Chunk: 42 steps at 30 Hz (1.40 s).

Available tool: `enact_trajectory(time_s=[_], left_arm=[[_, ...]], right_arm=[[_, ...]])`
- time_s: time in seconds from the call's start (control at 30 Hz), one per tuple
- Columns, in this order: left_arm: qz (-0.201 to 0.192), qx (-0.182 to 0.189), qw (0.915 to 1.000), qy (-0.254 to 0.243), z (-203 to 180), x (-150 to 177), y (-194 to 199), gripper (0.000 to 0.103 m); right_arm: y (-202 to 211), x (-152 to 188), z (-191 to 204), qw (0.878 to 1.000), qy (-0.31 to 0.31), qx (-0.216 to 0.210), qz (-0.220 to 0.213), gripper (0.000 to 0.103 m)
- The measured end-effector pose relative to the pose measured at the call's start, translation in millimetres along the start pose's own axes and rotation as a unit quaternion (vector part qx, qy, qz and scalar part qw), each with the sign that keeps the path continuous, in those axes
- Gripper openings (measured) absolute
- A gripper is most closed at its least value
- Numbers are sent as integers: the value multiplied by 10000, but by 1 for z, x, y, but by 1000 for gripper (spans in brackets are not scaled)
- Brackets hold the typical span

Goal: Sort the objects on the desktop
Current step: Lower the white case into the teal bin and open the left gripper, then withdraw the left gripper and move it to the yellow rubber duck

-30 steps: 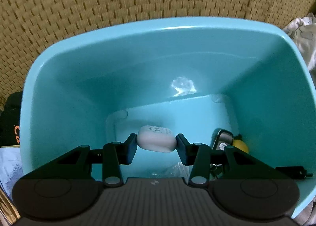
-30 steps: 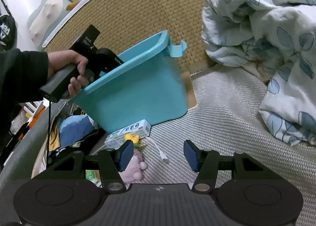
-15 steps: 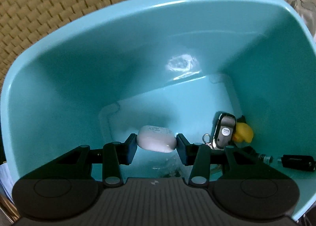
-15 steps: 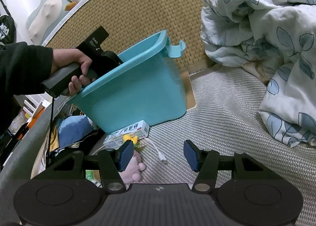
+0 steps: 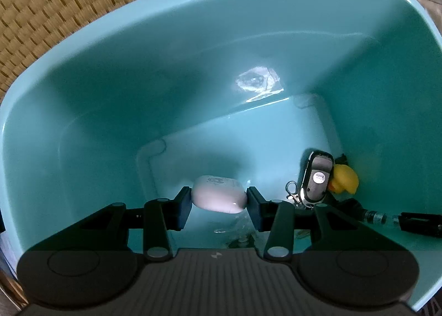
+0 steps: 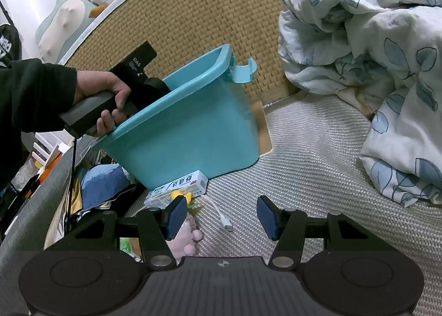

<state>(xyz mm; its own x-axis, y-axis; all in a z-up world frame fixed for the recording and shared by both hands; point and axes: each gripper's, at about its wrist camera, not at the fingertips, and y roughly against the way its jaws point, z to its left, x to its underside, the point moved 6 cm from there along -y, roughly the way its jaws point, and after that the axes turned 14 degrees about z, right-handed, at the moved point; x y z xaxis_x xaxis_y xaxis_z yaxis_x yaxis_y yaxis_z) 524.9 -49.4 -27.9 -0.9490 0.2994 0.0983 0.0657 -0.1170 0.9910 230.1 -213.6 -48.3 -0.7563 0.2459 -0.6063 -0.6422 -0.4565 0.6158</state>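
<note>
My left gripper (image 5: 219,202) points down into the teal plastic bin (image 5: 116,111) and is shut on a white earbud case (image 5: 219,197), held above the bin floor. On that floor at the right lie a silver key fob (image 5: 315,179), a yellow rubber duck (image 5: 344,180) and a black cable (image 5: 414,223). From the right wrist view, a hand holds the left gripper's body at the rim of the teal bin (image 6: 187,133); its fingers are hidden inside. My right gripper (image 6: 218,216) hovers open over the woven mat, nothing between its pads.
In front of the bin lie a toothpaste box (image 6: 179,187), a small yellow toy (image 6: 181,195), a white cable plug (image 6: 225,222) and a pink plush (image 6: 185,235). A rumpled leaf-print blanket (image 6: 373,67) fills the right. Clutter and a blue item (image 6: 102,183) sit left.
The left gripper has sunk deeper into the bin and rolled a little, bringing the key fob and duck into fuller view. The earbud case stays clamped. The right gripper has not moved.
</note>
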Motion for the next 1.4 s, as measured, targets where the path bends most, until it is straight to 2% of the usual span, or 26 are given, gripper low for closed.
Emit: enact_trajectory(time_s=[0.67, 0.93, 1.13, 1.23, 1.4], left_arm=[[112, -61, 9999, -28, -3, -5, -11, 48], [-67, -115, 9999, 101, 3, -4, -3, 51], [-509, -44, 9986, 134, 3, 4, 24, 51], [-772, -53, 9970, -39, -3, 16, 45, 51], [-1471, -8, 9891, -110, -9, 41, 87, 51]], right_arm=[[-2, 1, 2, 10000, 37, -25, 61, 60], [-3, 1, 2, 9999, 71, -42, 74, 60], [-4, 2, 2, 9999, 97, -14, 75, 60], [-4, 3, 3, 9999, 130, 8, 81, 60], [-6, 5, 6, 9997, 229, 15, 126, 60]])
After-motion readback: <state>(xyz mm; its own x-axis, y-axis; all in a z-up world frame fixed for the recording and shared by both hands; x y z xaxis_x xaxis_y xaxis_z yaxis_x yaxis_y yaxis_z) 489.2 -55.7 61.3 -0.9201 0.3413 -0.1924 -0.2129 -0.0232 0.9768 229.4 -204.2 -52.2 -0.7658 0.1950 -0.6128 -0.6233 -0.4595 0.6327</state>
